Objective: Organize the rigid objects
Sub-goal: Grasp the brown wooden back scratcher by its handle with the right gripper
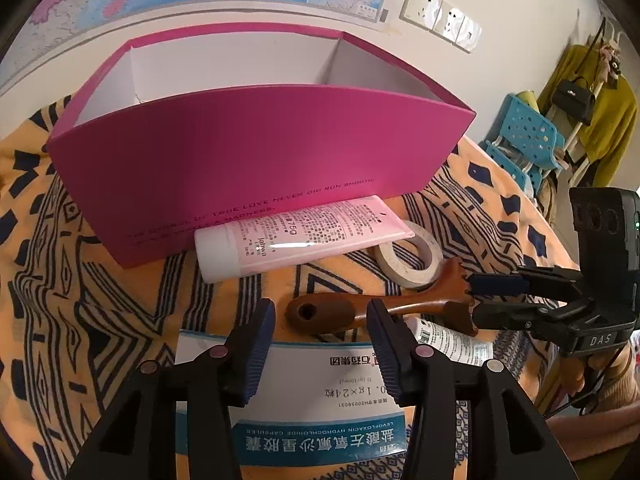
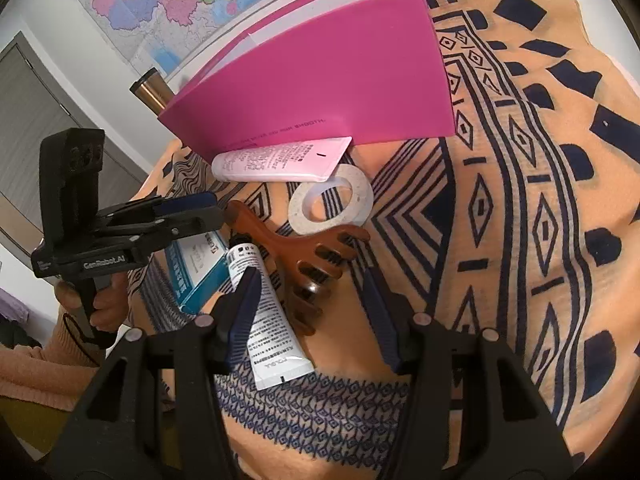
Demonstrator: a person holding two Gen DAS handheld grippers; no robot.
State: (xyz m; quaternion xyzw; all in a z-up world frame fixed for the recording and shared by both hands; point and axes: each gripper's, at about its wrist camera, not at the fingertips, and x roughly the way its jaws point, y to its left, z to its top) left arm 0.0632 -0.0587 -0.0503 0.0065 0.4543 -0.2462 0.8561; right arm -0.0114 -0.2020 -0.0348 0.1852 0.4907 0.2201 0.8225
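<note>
Crowding the pink box [image 1: 248, 160]: tube [image 1: 296, 236], tape roll [image 1: 412, 260].

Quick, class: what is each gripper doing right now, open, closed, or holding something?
Left gripper: open, holding nothing, above the medicine box.
Right gripper: open, holding nothing.

The open top of the pink box [image 1: 256, 148] is left unobstructed, while its front wall is crowded by the pink tube [image 1: 300, 236], tape ring [image 1: 408, 264] and wooden massager [image 1: 384, 304].

I see a magenta box [image 1: 256, 160] with a white inside, a pale pink tube [image 1: 296, 236], a cream tape ring [image 2: 331, 200], a reddish-brown wooden massager [image 2: 308, 256], a teal-and-white carton [image 1: 320, 392] and an orange cloth [image 2: 520, 200] with navy geometric pattern.
</note>
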